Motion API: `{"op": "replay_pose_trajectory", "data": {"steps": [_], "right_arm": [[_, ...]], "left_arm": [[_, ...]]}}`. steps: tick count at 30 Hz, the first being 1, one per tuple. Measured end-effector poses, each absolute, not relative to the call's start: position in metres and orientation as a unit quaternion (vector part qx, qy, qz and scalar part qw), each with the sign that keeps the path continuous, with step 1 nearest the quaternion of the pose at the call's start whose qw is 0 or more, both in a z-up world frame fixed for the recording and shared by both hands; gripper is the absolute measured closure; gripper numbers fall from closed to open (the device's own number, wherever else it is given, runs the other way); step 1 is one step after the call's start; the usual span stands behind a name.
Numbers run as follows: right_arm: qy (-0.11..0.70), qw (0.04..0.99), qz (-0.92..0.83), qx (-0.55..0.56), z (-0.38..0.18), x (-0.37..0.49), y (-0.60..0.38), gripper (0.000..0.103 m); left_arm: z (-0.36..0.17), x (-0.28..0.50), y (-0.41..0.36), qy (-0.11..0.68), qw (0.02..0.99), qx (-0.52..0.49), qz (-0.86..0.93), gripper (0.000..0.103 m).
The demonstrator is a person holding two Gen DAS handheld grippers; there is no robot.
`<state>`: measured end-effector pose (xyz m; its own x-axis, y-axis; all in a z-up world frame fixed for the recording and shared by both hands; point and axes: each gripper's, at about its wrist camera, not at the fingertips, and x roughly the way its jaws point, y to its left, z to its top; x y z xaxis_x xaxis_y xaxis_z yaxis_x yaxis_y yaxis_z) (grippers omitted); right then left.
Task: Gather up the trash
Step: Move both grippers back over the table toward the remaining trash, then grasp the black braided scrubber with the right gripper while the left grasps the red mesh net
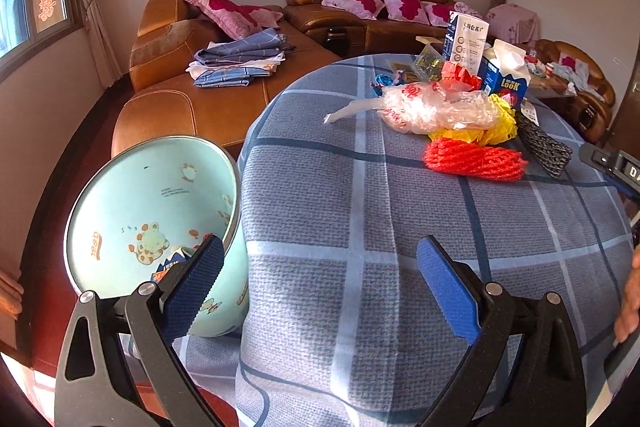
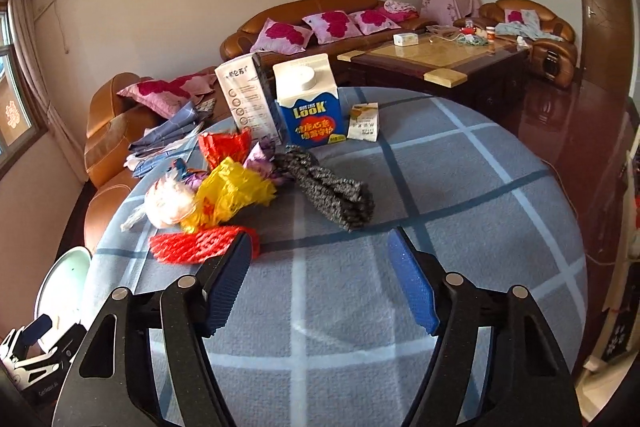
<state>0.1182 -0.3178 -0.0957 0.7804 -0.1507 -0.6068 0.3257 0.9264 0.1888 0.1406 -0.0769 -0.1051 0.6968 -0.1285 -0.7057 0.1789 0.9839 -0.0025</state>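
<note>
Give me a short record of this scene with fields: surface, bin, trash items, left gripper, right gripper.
surface: round table under a blue checked cloth
bin: light green bin beside the table edge, tilted, a wrapper inside
trash items: red net, yellow bag, clear bag, grey net, milk carton, tall box
left gripper: open, holds nothing, above the table near the bin
right gripper: open, holds nothing, close to the red net
</note>
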Motion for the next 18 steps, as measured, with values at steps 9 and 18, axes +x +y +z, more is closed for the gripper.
{"op": "replay_pose_trajectory", "data": {"steps": [9,18], "right_arm": [[0.385,0.913,-0.108,0.076,-0.126,0.185,-0.339,0.050],[0.361,0.919,-0.101,0.125,-0.123,0.151,-0.352,0.085]], "left_arm": [[-0.104,0.166,-0.111,0.379,0.918,0.041,-0.114,0.008],[-0.105,0.196,-0.153,0.371,0.913,0.052,-0.159,0.014]]}}
